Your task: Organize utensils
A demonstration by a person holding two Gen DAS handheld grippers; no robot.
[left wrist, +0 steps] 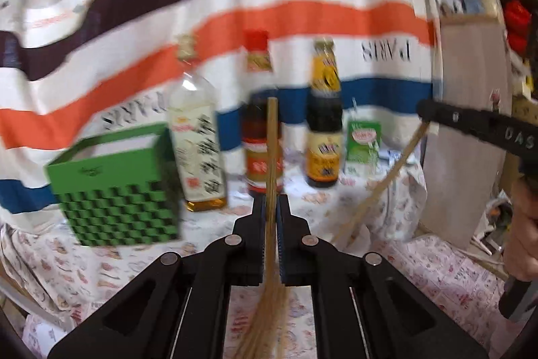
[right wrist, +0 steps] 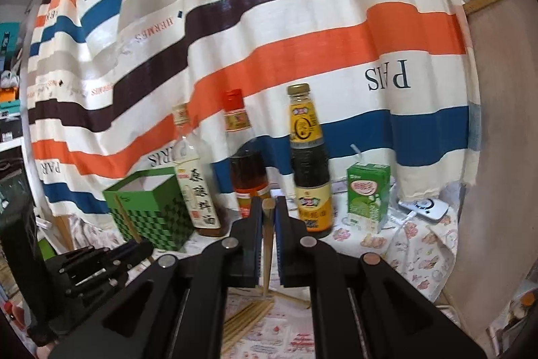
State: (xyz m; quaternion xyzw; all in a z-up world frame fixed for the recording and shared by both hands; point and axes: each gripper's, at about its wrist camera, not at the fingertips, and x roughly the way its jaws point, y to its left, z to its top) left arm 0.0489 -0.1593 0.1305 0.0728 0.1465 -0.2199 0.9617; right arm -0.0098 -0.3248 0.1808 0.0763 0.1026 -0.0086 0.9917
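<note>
My left gripper (left wrist: pixel 271 204) is shut on a wooden chopstick (left wrist: pixel 271 150) that sticks up between its jaws. My right gripper (right wrist: pixel 268 207) is shut on another chopstick (right wrist: pixel 268 224); it also shows in the left wrist view (left wrist: pixel 427 115), with its chopstick (left wrist: pixel 380 184) slanting down to the table. A green checkered holder box (left wrist: pixel 121 190) stands open-topped at the left, ahead of my left gripper, and shows in the right wrist view (right wrist: pixel 148 207). Several loose chopsticks (right wrist: pixel 248 322) lie on the cloth under my right gripper. My left gripper (right wrist: pixel 101 261) appears low left there.
Three sauce bottles stand in a row behind: a clear one (right wrist: pixel 195 177), a red-capped one (right wrist: pixel 245 164) and a dark one (right wrist: pixel 309 164). A green drink carton (right wrist: pixel 368 190) and a white device (right wrist: pixel 425 207) sit right. A striped curtain (right wrist: pixel 269 39) hangs behind. A board (left wrist: pixel 470 123) leans at right.
</note>
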